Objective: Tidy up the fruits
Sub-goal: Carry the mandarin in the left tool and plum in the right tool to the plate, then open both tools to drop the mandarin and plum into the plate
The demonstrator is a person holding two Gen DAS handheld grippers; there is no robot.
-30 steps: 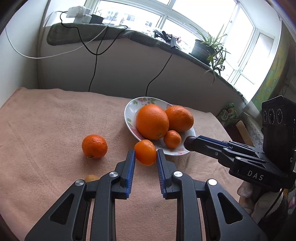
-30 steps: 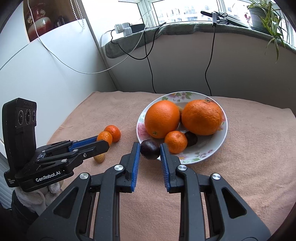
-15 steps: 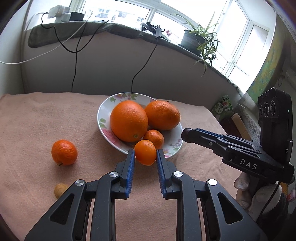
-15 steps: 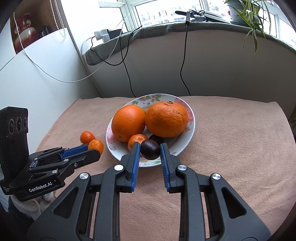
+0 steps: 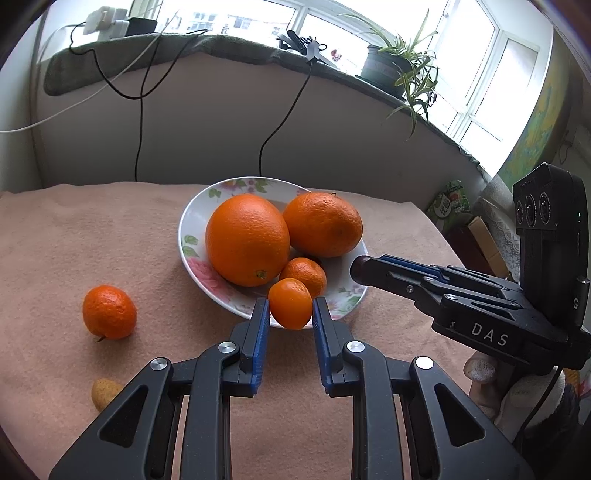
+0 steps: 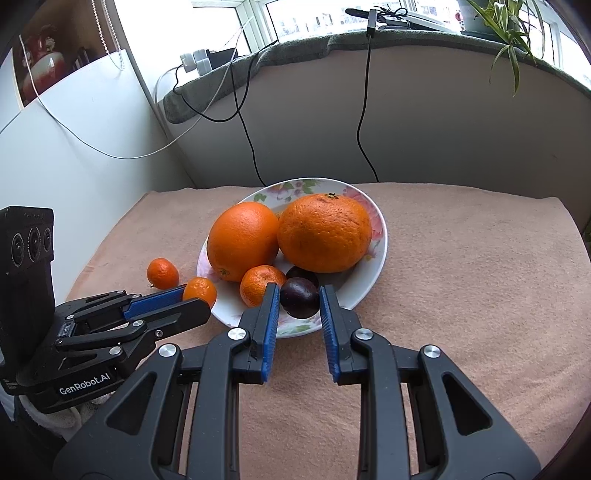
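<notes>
Two hand-held grippers hang over the plate (image 5: 192, 236)'s near rim, left hand-held gripper (image 5: 290, 314) clenched on a mandarin (image 5: 290, 303), right hand-held gripper (image 6: 298, 302) on a dark plum (image 6: 299, 297), both fruits just above open plate.

Daylight comes in through the window (image 5: 258, 22) behind the ledge (image 5: 221, 48), bright enough that its panes are blown out to near white in both views. Below the window the wall (image 6: 406, 129) sits in even, cooler shade. Shadows are soft: the fruit throws only faint dark patches onto the plate (image 5: 192, 236). The 2 large oranges (image 6: 323, 232) show mild sheen, no hard glare. Focus is sharp throughout. Straight lines near the window bow, and the corners go black.
</notes>
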